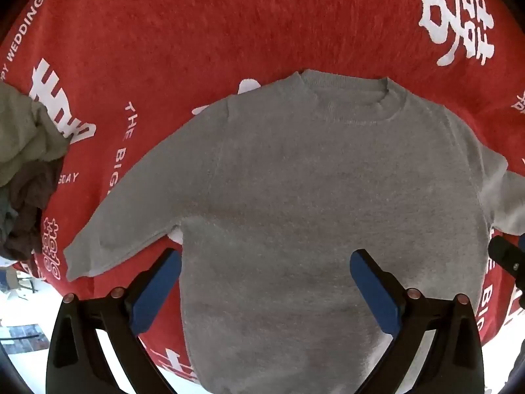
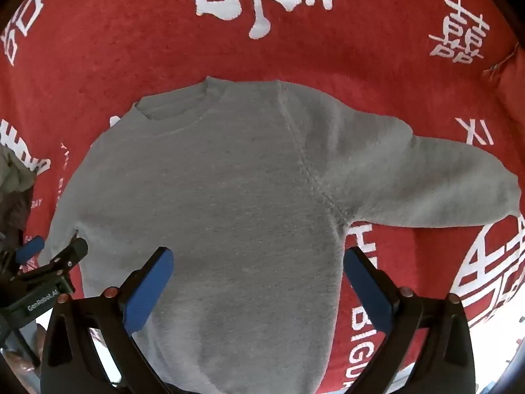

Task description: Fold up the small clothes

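Grey sweater (image 1: 328, 197) flat on red cloth (image 1: 197, 32) reading "THE BIG DAY"; crumpled clothes pile (image 1: 29, 164) clearest from left tool (image 1: 265, 289), "GenRobot.AI" from right tool (image 2: 259, 285), both open.

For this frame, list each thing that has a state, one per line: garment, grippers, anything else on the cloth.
Grey sweater: spread flat, front up, both sleeves out, not yet folded.
Left gripper: open above the sweater's lower body, holding nothing.
Right gripper: open above the sweater, holding nothing.
Pile of clothes: crumpled, unfolded, beside the sweater.
Red cloth: spread out under the sweater.
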Motion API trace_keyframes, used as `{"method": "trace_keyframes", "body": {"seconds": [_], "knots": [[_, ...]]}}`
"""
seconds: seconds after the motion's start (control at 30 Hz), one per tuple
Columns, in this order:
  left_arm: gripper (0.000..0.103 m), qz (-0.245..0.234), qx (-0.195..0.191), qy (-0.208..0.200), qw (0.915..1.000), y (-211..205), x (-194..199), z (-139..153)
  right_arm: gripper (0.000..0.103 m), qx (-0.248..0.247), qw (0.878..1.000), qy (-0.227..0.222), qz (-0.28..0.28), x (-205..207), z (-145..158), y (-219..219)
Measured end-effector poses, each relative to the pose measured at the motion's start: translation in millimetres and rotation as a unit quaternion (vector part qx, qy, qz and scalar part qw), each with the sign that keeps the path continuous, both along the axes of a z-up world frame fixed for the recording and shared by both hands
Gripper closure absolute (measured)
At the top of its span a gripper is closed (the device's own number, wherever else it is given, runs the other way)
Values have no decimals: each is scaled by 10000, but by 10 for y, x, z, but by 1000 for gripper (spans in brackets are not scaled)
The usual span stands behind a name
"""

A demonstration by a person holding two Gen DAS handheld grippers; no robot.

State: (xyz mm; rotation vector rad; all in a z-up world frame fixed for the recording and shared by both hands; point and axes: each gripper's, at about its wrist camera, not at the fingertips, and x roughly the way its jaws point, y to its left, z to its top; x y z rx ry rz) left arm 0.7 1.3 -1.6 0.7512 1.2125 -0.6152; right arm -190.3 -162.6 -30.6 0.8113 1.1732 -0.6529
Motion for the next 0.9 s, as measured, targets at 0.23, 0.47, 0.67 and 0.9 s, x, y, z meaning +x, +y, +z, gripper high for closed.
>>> {"method": "trace_keyframes", "body": {"seconds": [0.23, 0.47, 0.67, 0.9], "knots": [[0, -80, -360, 504, 9980, 214, 123, -59, 0, -360, 9993, 24, 71, 42, -83, 84], [0, -85, -413, 534, 9977, 87, 51, -22, 0, -253, 9995, 72, 146, -30, -206, 159], [0, 103, -242, 308, 9992, 29, 38, 3, 0, -447, 9976, 519, 43, -47, -301, 140], [0, 260, -304, 113, 9991, 9, 19, 71, 0, -481, 9965, 690, 24, -42, -369, 119]]}}
